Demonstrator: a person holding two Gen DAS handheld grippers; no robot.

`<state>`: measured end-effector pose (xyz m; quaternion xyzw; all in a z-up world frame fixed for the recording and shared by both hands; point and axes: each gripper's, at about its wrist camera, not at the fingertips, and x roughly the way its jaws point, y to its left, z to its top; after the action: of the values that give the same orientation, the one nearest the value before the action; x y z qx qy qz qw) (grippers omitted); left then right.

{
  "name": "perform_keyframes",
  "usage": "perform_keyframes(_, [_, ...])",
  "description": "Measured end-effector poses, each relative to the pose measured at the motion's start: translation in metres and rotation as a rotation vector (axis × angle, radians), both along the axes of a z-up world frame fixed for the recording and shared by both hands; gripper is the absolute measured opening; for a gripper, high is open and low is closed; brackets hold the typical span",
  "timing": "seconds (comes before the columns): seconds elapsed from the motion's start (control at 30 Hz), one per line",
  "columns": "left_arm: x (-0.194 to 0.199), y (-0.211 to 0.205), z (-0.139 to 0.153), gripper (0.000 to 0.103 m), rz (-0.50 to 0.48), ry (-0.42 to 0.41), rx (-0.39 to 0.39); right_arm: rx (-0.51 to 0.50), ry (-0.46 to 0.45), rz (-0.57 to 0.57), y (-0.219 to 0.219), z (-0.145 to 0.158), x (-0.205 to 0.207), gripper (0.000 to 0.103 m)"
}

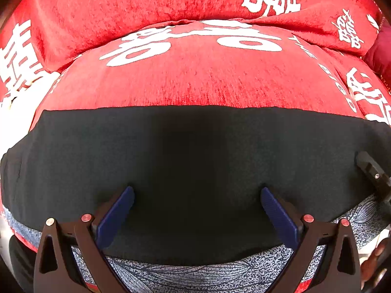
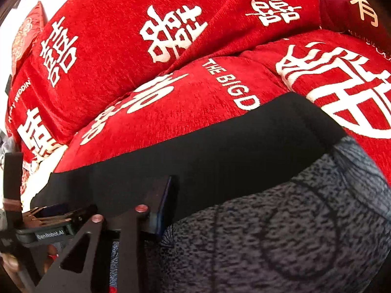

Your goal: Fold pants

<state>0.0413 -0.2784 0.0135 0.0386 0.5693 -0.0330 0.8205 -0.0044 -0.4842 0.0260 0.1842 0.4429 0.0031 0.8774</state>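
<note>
The pants [image 1: 195,151] lie flat on the red sofa seat: a wide black band with a grey-and-black speckled leaf-print part [image 1: 185,273] along the near edge. My left gripper [image 1: 197,195] is open just above the black cloth, blue pads apart and empty. In the right wrist view the black band [image 2: 244,141] runs diagonally with the speckled cloth [image 2: 281,232] close in front. Only one finger [image 2: 166,200] of my right gripper shows; the speckled cloth hides the other. The right gripper's body [image 1: 374,173] shows at the left view's right edge.
The red sofa seat cushion [image 1: 195,78] with white characters carries the pants. Red back cushions [image 1: 151,2] rise behind it. A dark red pillow [image 2: 354,7] sits at the far right. The left gripper [image 2: 48,222] shows at the right view's lower left.
</note>
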Motion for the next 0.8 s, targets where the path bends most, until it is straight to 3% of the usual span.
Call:
perform_keyframes(0.1, [0.005, 0.008, 0.006, 0.103, 0.016, 0.043, -0.03, -0.083, -0.039, 0.027, 0.016, 0.017, -0.003, 0.027])
perform_keyframes(0.23, [0.006, 0.028, 0.007, 0.103, 0.093, 0.045, -0.04, -0.094, -0.034, 0.017, 0.021, 0.027, -0.004, 0.025])
perform_keyframes(0.43, [0.006, 0.012, 0.003, 0.103, 0.011, 0.014, 0.063, -0.203, -0.01, 0.021, 0.041, 0.052, 0.003, 0.025])
perform_keyframes(0.57, [0.022, 0.046, 0.012, 0.103, 0.05, 0.121, -0.101, -0.364, -0.051, 0.053, 0.077, 0.091, 0.001, 0.024])
perform_keyframes(0.67, [0.025, 0.095, 0.036, 0.103, 0.11, 0.051, -0.194, -0.488, -0.098, 0.094, 0.123, 0.11, 0.0, 0.024])
perform_keyframes(0.8, [0.023, 0.159, 0.057, 0.103, 0.145, -0.015, -0.234, -0.599, -0.128, 0.167, 0.185, 0.114, 0.006, 0.024])
